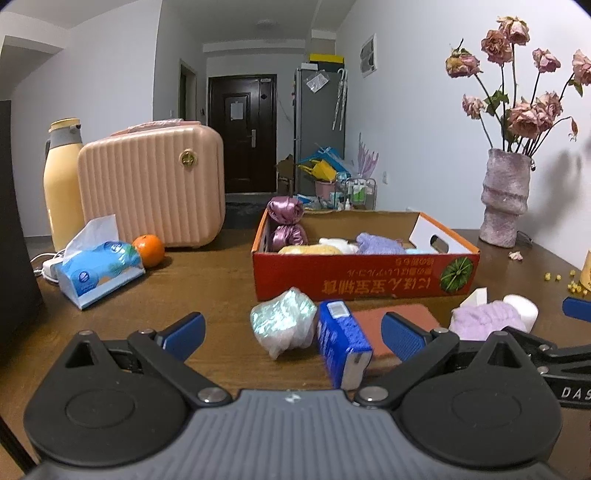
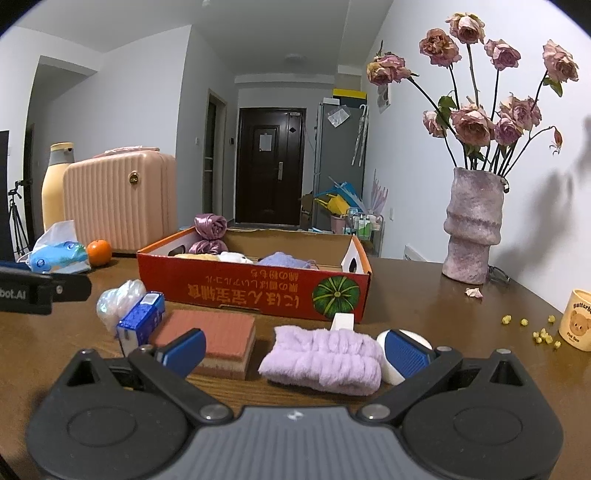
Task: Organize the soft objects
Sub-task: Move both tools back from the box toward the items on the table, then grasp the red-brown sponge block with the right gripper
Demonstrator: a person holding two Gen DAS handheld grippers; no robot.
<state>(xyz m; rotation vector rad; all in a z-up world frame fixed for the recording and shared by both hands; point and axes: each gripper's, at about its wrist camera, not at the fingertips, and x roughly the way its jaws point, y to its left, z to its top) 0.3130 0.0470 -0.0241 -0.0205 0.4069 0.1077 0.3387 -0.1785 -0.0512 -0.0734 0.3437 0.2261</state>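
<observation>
Headband [image 2: 325, 356] is lying on the table [image 2: 424, 295] before the box [image 2: 258, 291], sitting between the right gripper [image 2: 295, 349] fingers, spread wide, empty. Left gripper [image 1: 293, 334] is gaping too, facing bag [image 1: 282, 321] and pack [image 1: 341, 341]. Pick step; next: closing on headband, lifting into box.

You're facing white walls [image 1: 413, 110] and a pale ceiling with a round lamp [image 1: 268, 24], a hallway running back to a dark door [image 1: 243, 133] beside a tall grey cabinet [image 1: 317, 122], with the brown wooden bench [image 1: 207, 284] spread out in front of you under even, cool light.
</observation>
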